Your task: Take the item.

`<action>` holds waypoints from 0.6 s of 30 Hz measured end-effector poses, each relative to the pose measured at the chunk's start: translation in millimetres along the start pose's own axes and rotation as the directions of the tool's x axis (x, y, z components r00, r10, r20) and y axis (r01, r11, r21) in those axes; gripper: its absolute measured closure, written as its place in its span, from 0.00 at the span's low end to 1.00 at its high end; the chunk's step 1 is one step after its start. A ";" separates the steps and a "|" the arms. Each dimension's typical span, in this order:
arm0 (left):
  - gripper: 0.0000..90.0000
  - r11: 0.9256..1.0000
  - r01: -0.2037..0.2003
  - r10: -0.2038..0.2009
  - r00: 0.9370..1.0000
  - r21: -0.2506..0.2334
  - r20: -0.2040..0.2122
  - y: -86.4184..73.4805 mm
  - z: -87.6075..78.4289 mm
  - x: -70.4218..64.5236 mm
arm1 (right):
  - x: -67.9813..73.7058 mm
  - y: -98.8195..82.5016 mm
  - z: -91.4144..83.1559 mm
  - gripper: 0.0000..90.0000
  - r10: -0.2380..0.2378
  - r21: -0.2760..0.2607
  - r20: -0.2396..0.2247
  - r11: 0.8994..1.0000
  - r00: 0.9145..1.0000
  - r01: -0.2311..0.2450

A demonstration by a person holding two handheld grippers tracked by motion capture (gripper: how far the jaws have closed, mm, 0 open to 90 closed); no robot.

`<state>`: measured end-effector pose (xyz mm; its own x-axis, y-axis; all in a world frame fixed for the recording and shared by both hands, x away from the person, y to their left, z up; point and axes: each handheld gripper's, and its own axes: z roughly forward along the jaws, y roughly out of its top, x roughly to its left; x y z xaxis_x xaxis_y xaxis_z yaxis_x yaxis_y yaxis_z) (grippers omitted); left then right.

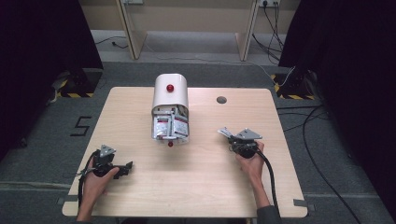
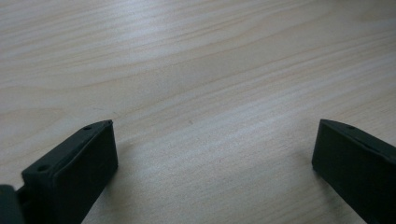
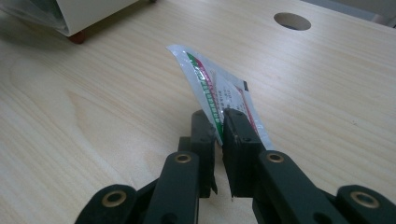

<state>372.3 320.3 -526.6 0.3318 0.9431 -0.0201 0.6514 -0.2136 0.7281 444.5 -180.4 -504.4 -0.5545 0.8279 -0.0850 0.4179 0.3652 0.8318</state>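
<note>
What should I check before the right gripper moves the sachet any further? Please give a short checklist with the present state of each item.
1. Right gripper shut on the sachet: ok, jaws pinch its lower edge.
2. Sachet clear of the table: cannot tell, it stands tilted close over the wood.
3. Left gripper out of the way: ok, open over bare wood at the table's left.
4. White container steady: ok, it lies on its side with more sachets in its open mouth.
5. Path between sachet and container free: ok.

A lab recording bay: black curtains (image 1: 42,42), hazard-taped stands (image 1: 74,88), floor cables (image 1: 322,116).
</note>
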 end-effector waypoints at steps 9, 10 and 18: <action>0.00 1.000 0.000 0.000 1.000 0.000 0.000 0.0 0.0 0.0 | 1.1 -1.5 3.1 0.88 0.018 0.015 -0.026 1.000 0.999 -0.017; 0.00 1.000 0.000 0.000 1.000 0.000 0.000 0.0 0.0 0.0 | 1.3 -1.7 3.6 0.87 0.022 0.016 -0.030 1.000 0.999 -0.021; 0.00 1.000 0.000 0.000 1.000 0.000 0.000 0.0 0.0 0.0 | 1.8 -2.3 5.3 0.80 0.046 0.036 -0.047 0.998 0.998 -0.045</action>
<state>372.3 320.3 -526.6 0.3317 0.9432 -0.0202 0.6514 -0.2135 0.7280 446.4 -177.5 -509.3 -0.5681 0.8227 -0.0203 0.4675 0.3429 0.8148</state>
